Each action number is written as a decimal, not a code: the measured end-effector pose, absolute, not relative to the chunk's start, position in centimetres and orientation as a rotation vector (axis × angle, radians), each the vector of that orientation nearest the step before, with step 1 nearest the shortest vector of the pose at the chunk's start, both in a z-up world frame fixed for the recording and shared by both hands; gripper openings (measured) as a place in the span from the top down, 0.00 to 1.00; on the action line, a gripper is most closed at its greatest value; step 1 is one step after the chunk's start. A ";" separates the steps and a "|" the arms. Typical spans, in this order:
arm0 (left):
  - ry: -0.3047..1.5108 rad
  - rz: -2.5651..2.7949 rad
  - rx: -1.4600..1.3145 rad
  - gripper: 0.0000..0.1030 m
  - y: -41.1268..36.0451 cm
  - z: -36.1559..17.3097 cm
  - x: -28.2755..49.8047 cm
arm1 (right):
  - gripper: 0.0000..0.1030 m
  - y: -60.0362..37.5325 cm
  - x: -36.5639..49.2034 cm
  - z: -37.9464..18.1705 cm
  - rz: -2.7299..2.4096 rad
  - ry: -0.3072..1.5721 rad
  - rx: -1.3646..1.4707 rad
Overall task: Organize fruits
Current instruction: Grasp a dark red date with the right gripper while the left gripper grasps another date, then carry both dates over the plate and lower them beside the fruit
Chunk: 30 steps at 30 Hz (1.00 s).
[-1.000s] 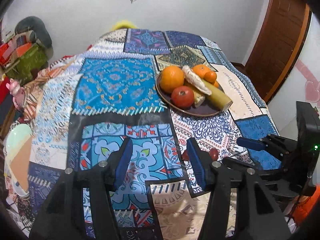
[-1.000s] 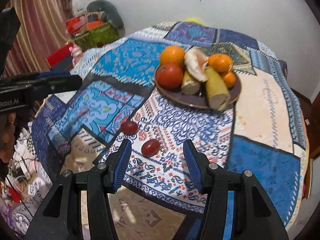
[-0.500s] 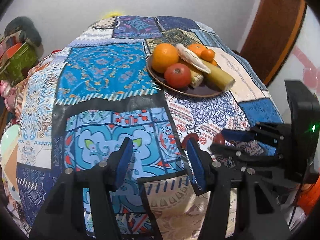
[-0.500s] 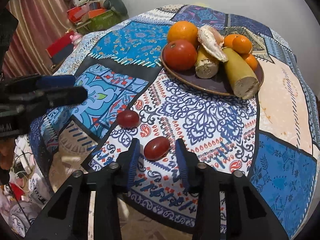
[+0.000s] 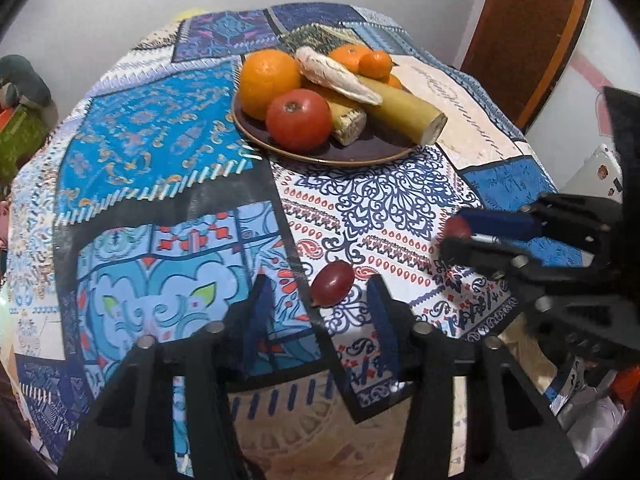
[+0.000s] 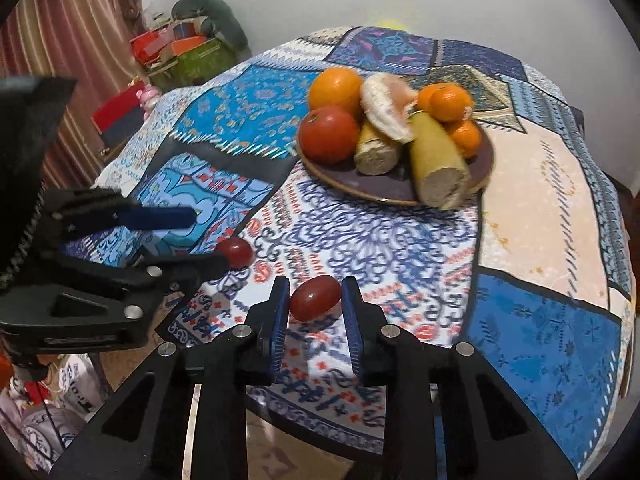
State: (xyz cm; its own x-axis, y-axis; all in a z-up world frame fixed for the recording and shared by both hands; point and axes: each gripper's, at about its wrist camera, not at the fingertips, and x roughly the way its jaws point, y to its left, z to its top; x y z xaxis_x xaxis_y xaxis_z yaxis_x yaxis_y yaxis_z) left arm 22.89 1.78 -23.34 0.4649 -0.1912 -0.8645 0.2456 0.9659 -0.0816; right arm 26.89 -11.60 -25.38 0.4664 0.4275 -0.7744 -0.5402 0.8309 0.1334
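Observation:
Two small red grape tomatoes lie on the patterned tablecloth near its front edge. My left gripper [image 5: 318, 300] is open, with one tomato [image 5: 333, 278] between its fingertips. My right gripper [image 6: 314, 302] is shut on the other tomato [image 6: 315, 297], pads touching both its sides; this tomato shows in the left wrist view [image 5: 458, 227] between the right gripper's fingers. A dark plate [image 5: 372, 151] further back holds a large orange [image 5: 269, 76], a red tomato [image 5: 298, 118], cut plantain pieces [image 5: 404, 110], a peeled fruit and small tangerines [image 5: 374, 63].
The round table drops off close in front of both grippers. A wooden door [image 5: 520, 32] stands at the right. Bags and boxes [image 6: 180, 52] are piled by the curtain at the left.
Both grippers have moved forward and down to the tomatoes. My right gripper has closed from wide open onto its tomato. The left one stayed open and now straddles the other tomato.

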 end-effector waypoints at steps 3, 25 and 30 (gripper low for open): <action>1.087 -0.283 0.062 0.66 1.3 -24.1 23.4 | 0.77 -12.7 27.1 -25.0 0.580 0.905 -0.115; 0.966 -0.229 0.055 0.77 1.5 -19.7 27.4 | 0.76 -17.2 31.3 -22.6 0.494 0.832 -0.033; 0.932 -0.222 0.046 0.77 1.3 -18.7 29.2 | 0.76 -17.0 32.7 -21.5 0.491 0.795 -0.039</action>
State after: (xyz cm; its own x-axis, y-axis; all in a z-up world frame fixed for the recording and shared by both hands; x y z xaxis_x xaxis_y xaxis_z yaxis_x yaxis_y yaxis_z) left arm 29.22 1.28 -18.68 0.5752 -0.1694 -0.8003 0.2092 0.9763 -0.0563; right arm 32.72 -16.96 -21.53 0.5944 0.4087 -0.6926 -0.4371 0.8871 0.1483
